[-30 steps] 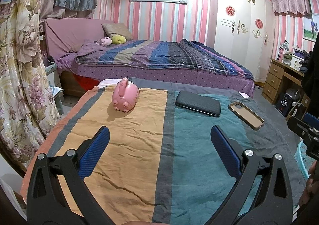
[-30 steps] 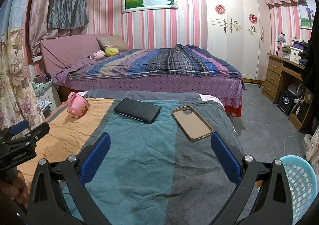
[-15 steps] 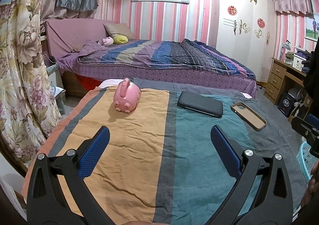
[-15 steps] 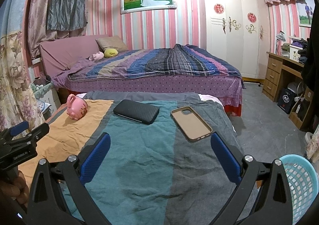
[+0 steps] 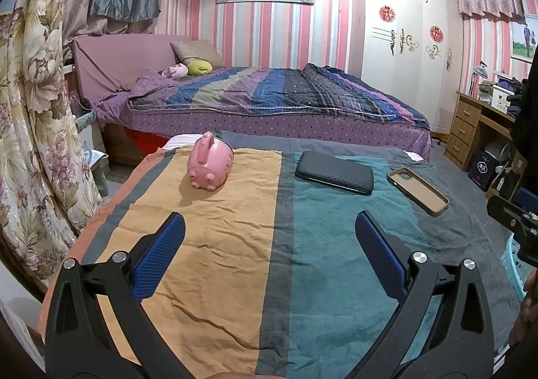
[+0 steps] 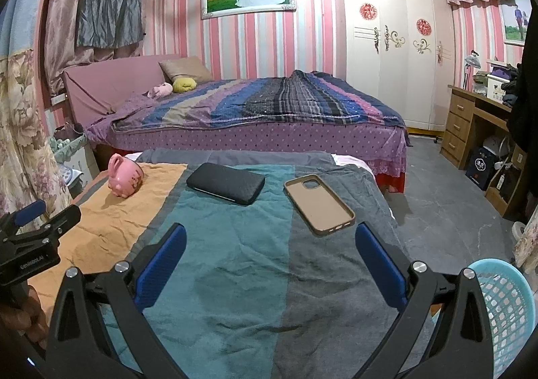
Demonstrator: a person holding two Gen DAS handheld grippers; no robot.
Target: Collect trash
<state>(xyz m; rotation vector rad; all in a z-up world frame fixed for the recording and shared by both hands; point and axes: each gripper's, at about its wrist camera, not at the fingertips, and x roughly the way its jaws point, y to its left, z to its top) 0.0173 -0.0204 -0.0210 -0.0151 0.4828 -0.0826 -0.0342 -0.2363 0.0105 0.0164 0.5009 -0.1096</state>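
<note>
Left fingers (image 5: 269, 261): mine stood wide apart and empty, hovering above the striped cloth (image 5: 215, 244) on the table.
Right fingers (image 6: 270, 264): likewise spread wide, holding nothing, over the teal stripe.
Basket (image 6: 504, 305): a light blue mesh bin sat low, just right of my right fingers, off the table's edge; I judged it the place for the trash.
Phone case (image 6: 319, 204): lay hollow side up just ahead of my right fingers, a little to the right. It looked light, thin and bendy; I reckoned a pinch across its long side walls would hold best.
Black wallet-like case (image 6: 225, 182): flat, ahead and left of the right fingers; stiffer-looking, probably best taken across its short width.
Pink pig (image 5: 210, 165): furthest, ahead and left of my left fingers, tipped on its side. Seemingly hard, rounded and slippery, possibly breakable; I'd have gripped the body gently.
Trash: I saw no obvious scrap; which item counted, I could not tell.
</note>
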